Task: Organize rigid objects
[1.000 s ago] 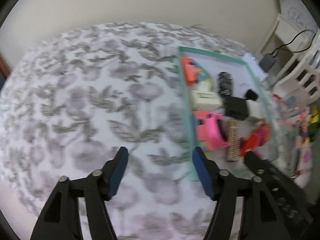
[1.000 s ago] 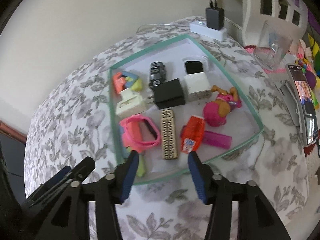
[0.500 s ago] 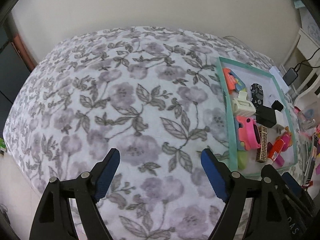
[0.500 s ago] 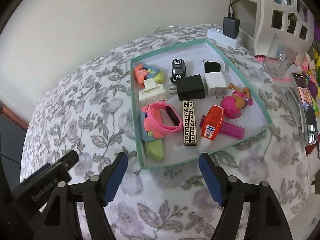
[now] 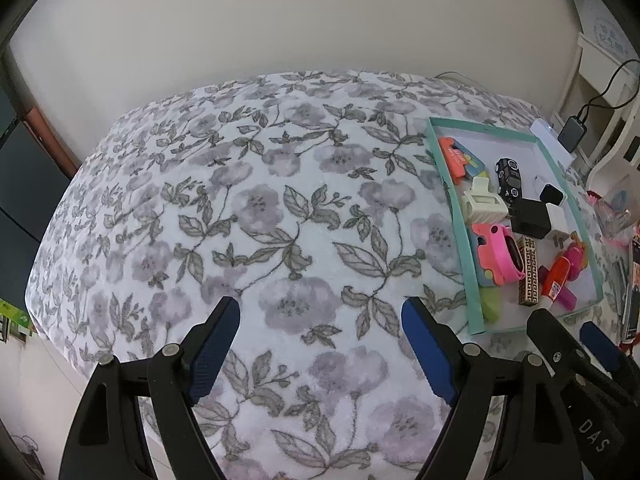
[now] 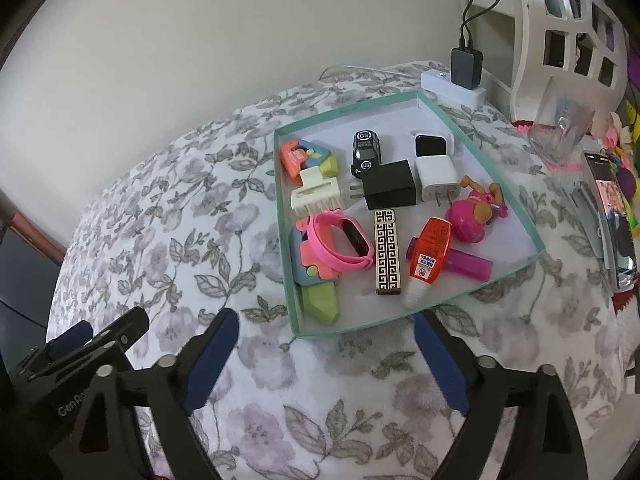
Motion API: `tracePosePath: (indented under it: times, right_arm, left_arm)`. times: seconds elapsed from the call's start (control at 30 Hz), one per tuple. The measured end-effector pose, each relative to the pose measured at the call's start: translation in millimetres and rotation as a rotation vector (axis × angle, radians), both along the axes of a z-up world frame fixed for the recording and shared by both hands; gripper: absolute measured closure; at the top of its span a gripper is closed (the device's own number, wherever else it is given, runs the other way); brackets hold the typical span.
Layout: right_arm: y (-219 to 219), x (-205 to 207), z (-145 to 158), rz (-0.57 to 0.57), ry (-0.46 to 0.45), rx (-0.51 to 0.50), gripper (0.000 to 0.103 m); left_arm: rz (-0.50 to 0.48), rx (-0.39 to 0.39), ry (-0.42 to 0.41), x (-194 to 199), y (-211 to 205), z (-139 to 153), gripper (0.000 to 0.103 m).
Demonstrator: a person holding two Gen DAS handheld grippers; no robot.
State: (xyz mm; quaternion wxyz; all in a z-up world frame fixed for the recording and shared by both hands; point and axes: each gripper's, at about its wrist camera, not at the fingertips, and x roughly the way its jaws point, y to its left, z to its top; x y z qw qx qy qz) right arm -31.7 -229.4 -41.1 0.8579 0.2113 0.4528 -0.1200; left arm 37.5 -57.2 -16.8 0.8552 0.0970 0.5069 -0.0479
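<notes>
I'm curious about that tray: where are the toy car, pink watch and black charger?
toy car [image 6: 366, 148]: right wrist view, on its roof.
pink watch [image 6: 340, 246]: right wrist view, on its strap.
black charger [image 6: 390, 190]: right wrist view, on its body.

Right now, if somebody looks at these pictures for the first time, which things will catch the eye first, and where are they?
The eye goes first to the teal-rimmed tray on the flowered bedspread, crowded with small bright things. Most vivid are the pink watch near its left wall and the orange glue bottle toward its front edge, with the black toy car farther back. In front, the right gripper and the left gripper stand open and empty.
</notes>
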Motion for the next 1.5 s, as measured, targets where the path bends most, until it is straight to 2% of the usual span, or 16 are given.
tracePosePath:
  times: [0.1,0.2,0.63,1.5]
  right_arm:
    - [1.5,-0.9,2.5,0.003,-0.010,-0.012,0.007]
    - [2.4,-1.3,4.3,0.005,-0.014,-0.025,0.000]
    - [12.5,1.3,7.8,0.041,-0.007,-0.091,0.000]
    - [17.5,5.4,8.1,0.065,0.018,-0.186,0.000]
  left_arm:
    - [0.003,0.003,-0.001,-1.5,3.1,0.7,0.019]
    - [0.010,0.001,-0.007,-3.1,7.3,2.2,0.019]
    - [0.066,-0.043,0.007,-2.1,29.5,0.7,0.019]
    - [0.070,-0.025,0.017,-0.5,27.4,-2.6,0.019]
